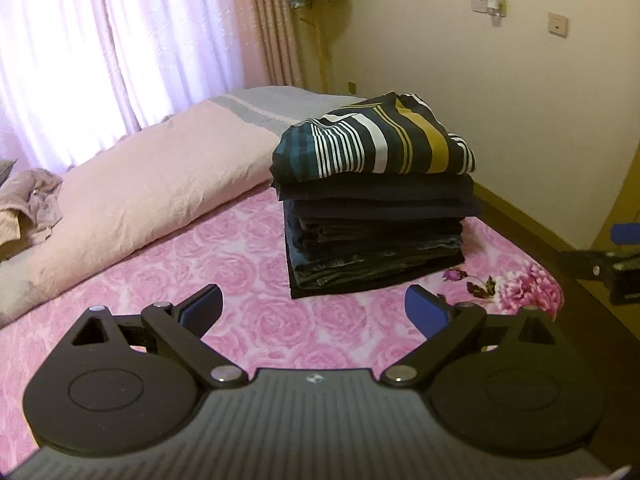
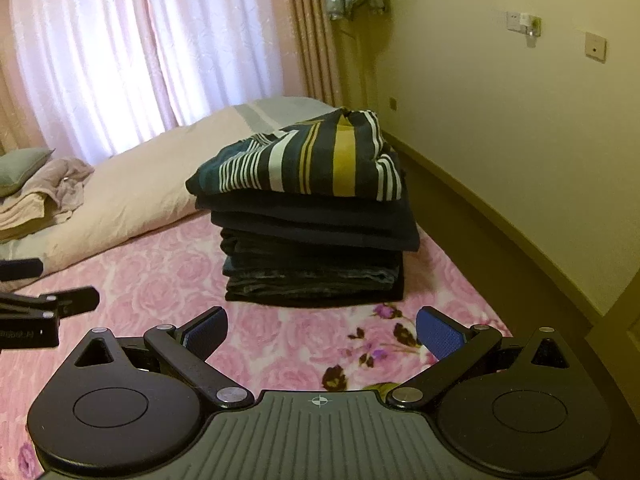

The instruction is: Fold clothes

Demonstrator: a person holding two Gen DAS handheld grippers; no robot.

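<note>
A stack of folded dark clothes stands on the pink rose-patterned bed. On top lies a folded striped garment in navy, white, teal and mustard. My left gripper hovers open over the bed, short of the stack, with nothing between its blue pads. My right gripper is open too, empty, in front of the stack. Each gripper shows at the edge of the other's view: the right gripper and the left gripper.
A rolled pink duvet lies across the bed behind the stack. Crumpled pale clothes sit at the far left near a pillow. Curtains hang behind; the bed's right edge drops to dark floor by the wall.
</note>
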